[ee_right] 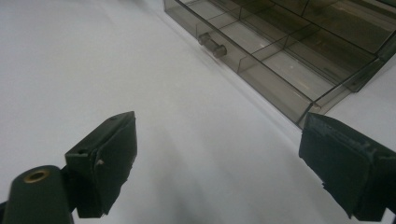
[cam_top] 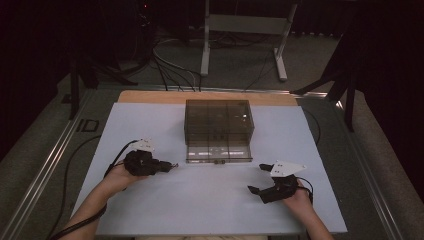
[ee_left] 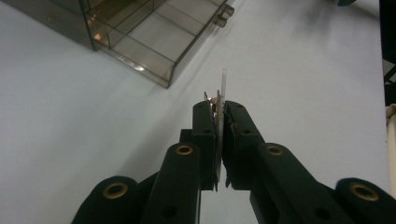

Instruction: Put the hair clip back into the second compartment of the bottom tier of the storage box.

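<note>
A smoky clear drawer box [cam_top: 218,120] stands mid-table with its bottom drawer [cam_top: 217,152] pulled out toward me. The drawer's compartments [ee_left: 154,42] look empty, and its knob [ee_right: 212,45] faces me. My left gripper [cam_top: 172,165] lies left of the drawer, its tips pointing right. Its jaws [ee_left: 219,109] are shut on a thin flat clear piece [ee_left: 222,81] with small copper-coloured bits, which sticks out past the tips. At the front right, my right gripper [cam_top: 257,178] is open, nothing between its pads [ee_right: 219,140], and it points at the drawer [ee_right: 280,51].
A white sheet [cam_top: 200,200] covers the table, with a wooden edge [cam_top: 150,96] at the back. Metal rails run along both sides. Cables and a grey stand [cam_top: 240,30] are on the floor beyond. A black cable [cam_top: 75,155] trails off the left side.
</note>
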Motion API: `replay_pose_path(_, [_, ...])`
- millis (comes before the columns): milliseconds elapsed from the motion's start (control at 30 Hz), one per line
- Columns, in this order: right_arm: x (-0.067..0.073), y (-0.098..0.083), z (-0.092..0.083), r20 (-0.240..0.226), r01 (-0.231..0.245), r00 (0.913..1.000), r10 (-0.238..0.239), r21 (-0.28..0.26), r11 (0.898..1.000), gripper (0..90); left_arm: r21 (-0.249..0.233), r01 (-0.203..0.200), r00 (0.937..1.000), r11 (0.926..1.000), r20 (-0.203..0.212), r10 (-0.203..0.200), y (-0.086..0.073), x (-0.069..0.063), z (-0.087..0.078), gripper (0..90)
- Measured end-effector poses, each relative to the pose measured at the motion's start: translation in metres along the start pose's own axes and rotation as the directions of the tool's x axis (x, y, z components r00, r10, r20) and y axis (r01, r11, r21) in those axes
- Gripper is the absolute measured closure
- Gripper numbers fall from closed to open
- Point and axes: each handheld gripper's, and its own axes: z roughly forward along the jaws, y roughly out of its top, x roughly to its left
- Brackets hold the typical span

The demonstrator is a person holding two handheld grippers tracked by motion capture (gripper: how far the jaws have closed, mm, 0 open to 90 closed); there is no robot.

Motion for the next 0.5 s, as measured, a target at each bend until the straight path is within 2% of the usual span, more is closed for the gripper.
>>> replay_pose_path(500, [0.0,0.0,0.0,-0.001,0.001,1.0,-0.001,-0.001,1.0,11.4,-0.005,-0.01,0.9998,0.9999,0.016,0.01,0.015,-0.002,0.003,84.3])
